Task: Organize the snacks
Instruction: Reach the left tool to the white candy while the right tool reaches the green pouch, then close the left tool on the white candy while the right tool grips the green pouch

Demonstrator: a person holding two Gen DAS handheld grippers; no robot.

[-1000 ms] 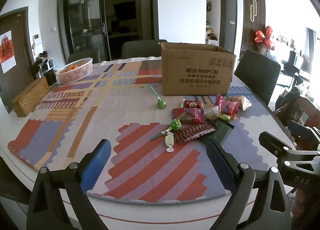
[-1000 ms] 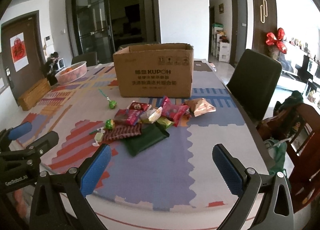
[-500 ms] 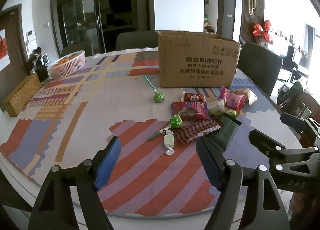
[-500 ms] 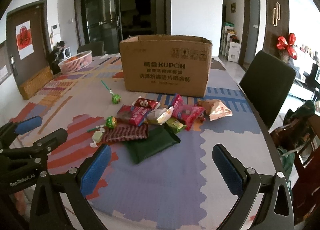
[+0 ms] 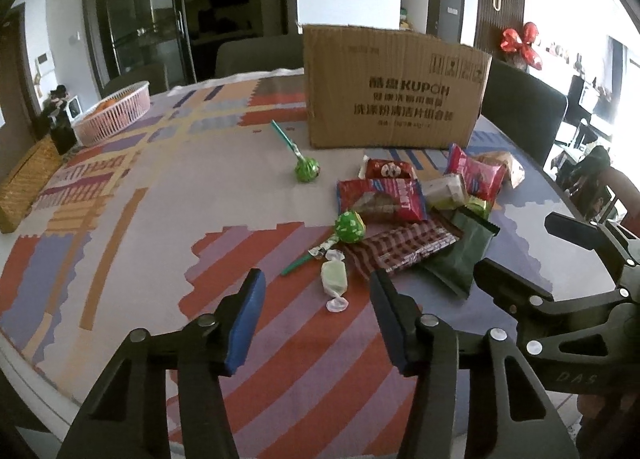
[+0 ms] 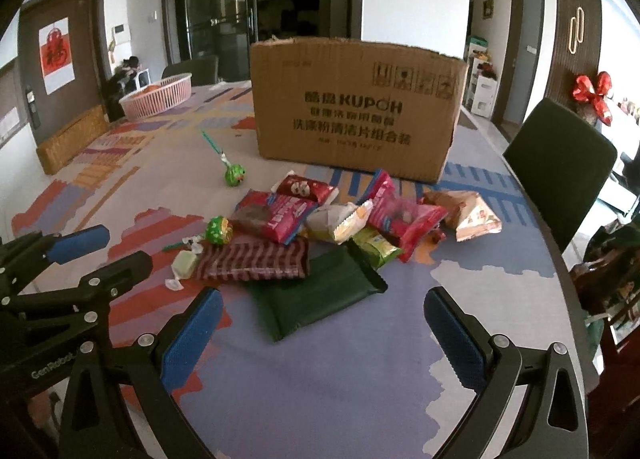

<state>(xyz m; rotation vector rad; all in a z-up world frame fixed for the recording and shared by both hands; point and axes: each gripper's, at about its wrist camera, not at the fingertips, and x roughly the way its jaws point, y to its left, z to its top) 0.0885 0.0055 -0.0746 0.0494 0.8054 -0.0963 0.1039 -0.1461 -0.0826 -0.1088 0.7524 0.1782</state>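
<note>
A pile of snack packets lies on the patterned tablecloth in front of an open cardboard box [image 5: 396,95] [image 6: 356,107]. It holds a red packet [image 5: 380,199], a brown striped bar [image 5: 404,247] [image 6: 256,259], a dark green pouch [image 5: 460,255] [image 6: 316,295] and a pale green candy [image 5: 334,275]. Two green lollipops [image 5: 350,227] [image 5: 306,169] lie to the left. My left gripper [image 5: 316,319] is open and empty, just short of the candy. My right gripper [image 6: 320,335] is open and empty, just short of the green pouch.
A pink basket [image 5: 116,115] with oranges and a wicker box [image 5: 24,187] stand at the table's far left. Dark chairs [image 6: 560,163] stand behind and to the right of the table. The table's rounded front edge [image 5: 132,411] is near my grippers.
Both grippers have moved forward toward the snack pile. My left gripper's jaws have narrowed somewhat but stay open.
</note>
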